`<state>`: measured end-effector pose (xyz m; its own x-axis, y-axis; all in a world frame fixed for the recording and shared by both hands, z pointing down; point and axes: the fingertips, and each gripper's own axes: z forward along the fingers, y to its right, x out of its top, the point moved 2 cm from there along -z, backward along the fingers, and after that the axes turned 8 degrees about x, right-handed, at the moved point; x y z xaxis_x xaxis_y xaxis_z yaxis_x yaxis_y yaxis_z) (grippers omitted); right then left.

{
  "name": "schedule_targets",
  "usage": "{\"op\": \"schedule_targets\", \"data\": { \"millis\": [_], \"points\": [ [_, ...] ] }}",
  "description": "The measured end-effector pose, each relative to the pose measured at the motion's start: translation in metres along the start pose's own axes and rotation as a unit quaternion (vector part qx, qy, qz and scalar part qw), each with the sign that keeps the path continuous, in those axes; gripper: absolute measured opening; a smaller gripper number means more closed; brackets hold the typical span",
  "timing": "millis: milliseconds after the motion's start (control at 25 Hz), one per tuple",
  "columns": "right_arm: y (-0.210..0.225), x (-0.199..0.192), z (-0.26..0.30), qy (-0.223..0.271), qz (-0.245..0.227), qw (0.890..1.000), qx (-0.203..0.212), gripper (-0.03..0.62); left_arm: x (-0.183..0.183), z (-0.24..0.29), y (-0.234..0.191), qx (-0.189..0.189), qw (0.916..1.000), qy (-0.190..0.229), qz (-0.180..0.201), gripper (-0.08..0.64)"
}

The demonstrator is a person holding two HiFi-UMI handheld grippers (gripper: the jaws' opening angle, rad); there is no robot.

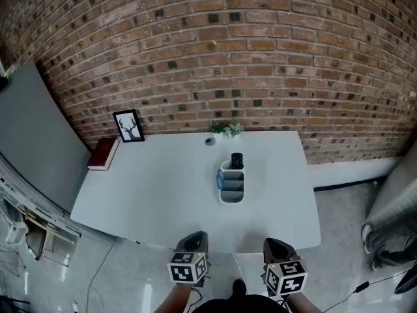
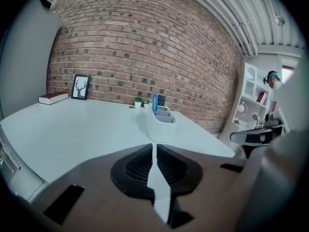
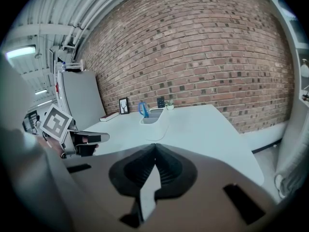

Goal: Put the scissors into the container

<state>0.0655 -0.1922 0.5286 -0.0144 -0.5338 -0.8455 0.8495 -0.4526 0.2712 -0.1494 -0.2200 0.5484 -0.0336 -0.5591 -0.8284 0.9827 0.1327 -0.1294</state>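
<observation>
A white compartmented container (image 1: 232, 186) stands near the middle of the white table (image 1: 156, 188). The scissors' blue handles (image 1: 220, 179) stick up from its left side, with a black item (image 1: 236, 160) in its far compartment. Both grippers hang below the table's near edge, well short of the container. My left gripper (image 1: 194, 238) is shut with nothing in it, and so is my right gripper (image 1: 275, 242). The left gripper view has the shut jaws of the left gripper (image 2: 154, 148) pointing at the container (image 2: 161, 123) and scissors (image 2: 155, 102). Beyond the right gripper (image 3: 155, 147) are the container (image 3: 154, 123) and scissors (image 3: 143, 108).
A framed deer picture (image 1: 128, 125), a red book (image 1: 103, 153), a small plant (image 1: 226, 129) and a small round object (image 1: 210, 141) sit along the table's far edge by the brick wall. A grey panel (image 1: 29, 135) stands left. White shelves (image 2: 253, 96) stand off to the right.
</observation>
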Motion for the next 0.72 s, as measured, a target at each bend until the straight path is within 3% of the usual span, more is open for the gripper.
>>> {"op": "schedule_targets", "data": {
  "millis": [320,720],
  "points": [
    [-0.006,0.006,-0.002,0.009,-0.011,1.0,0.014,0.0,0.013,-0.018,0.003,0.004,0.9995,0.032,-0.001,0.028],
    [0.004,0.016,-0.014,0.031,-0.024,0.999,0.01,0.0,0.012,-0.027,0.004,0.003,0.9991,0.042,-0.003,0.027]
  ]
}}
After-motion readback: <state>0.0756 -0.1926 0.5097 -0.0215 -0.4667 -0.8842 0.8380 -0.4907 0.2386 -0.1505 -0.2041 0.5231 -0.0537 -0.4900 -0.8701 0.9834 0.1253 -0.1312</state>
